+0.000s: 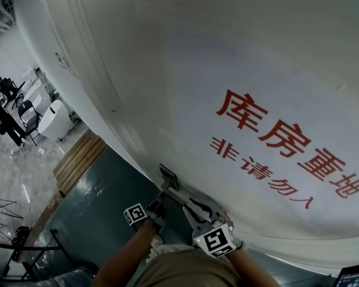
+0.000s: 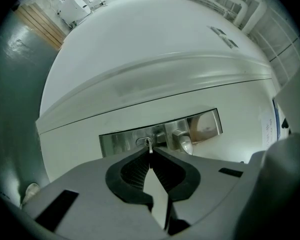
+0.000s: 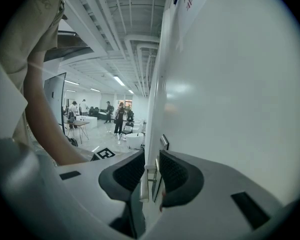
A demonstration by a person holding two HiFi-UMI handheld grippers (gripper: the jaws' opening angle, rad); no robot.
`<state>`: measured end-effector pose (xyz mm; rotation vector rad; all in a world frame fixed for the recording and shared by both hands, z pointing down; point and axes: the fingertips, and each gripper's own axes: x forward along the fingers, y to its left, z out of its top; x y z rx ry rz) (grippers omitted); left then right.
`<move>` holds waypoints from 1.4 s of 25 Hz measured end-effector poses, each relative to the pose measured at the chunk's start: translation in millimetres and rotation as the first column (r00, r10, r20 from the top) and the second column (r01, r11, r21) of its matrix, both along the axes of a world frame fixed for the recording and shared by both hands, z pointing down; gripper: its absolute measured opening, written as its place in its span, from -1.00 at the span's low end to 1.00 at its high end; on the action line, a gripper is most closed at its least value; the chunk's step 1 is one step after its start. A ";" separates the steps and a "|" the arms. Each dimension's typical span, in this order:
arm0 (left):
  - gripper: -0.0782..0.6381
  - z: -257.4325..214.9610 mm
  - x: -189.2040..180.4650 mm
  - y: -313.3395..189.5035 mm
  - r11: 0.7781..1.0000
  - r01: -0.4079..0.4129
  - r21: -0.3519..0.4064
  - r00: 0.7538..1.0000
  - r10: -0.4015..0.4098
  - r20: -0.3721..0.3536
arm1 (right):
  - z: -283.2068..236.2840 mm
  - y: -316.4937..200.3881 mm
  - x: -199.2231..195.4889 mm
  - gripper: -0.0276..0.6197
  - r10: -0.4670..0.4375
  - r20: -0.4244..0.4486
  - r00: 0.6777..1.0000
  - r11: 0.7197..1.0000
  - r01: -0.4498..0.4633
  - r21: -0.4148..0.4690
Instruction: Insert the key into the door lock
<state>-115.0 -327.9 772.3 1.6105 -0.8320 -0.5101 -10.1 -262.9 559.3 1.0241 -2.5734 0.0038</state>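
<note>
- My left claw (image 2: 150,152) is pinched fully shut on the key (image 2: 149,146). The pads clamp its head, so only the thin blade sticks out in front and can lead the way into the lock.
- The key's blade stands on edge and points straight at the keyhole (image 2: 143,142) in the metal lock plate (image 2: 122,140). I hold it nearly level because the slot faces out of the door (image 1: 239,64) squarely.
- The tip sits right at the keyhole. I cannot tell whether it has entered or only rests at the mouth, so I judge the insertion as just starting.
- My right claw (image 3: 147,170) is closed around the door handle (image 3: 144,183), and the lever fills the gap between its pads. I read this as a bracing hold that keeps the door from swinging while the key presses in.
- The handle sits just beside the keyhole on the same plate, so my two claws work close together below the red lettering (image 1: 287,142).
- Next, I think, comes a straight push along the blade. Any tilt could jam the tip against the slot's edge or twist the key in my pads.
</note>
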 end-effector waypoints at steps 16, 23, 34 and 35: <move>-0.70 5.5 0.7 -5.4 1.000 0.014 -0.008 1.000 -0.014 -0.013 | 2.9 -0.6 3.8 -0.62 0.006 -0.008 1.000 1.000 -0.006 0.000; -0.70 5.3 0.9 -6.0 1.000 0.016 -0.007 1.000 -0.016 -0.024 | 2.7 -3.2 4.9 -0.62 0.011 -0.012 1.000 1.000 -0.010 0.008; -0.70 3.4 3.5 -4.1 0.999 0.023 -0.035 0.998 -0.025 -0.052 | 3.2 -2.8 3.2 -0.62 0.016 -0.005 1.000 1.000 -0.016 -0.004; -0.70 4.1 3.3 -4.0 0.999 0.025 -0.036 0.998 -0.027 -0.054 | 3.8 -2.5 3.7 -0.62 0.017 -0.007 1.000 1.000 -0.017 -0.007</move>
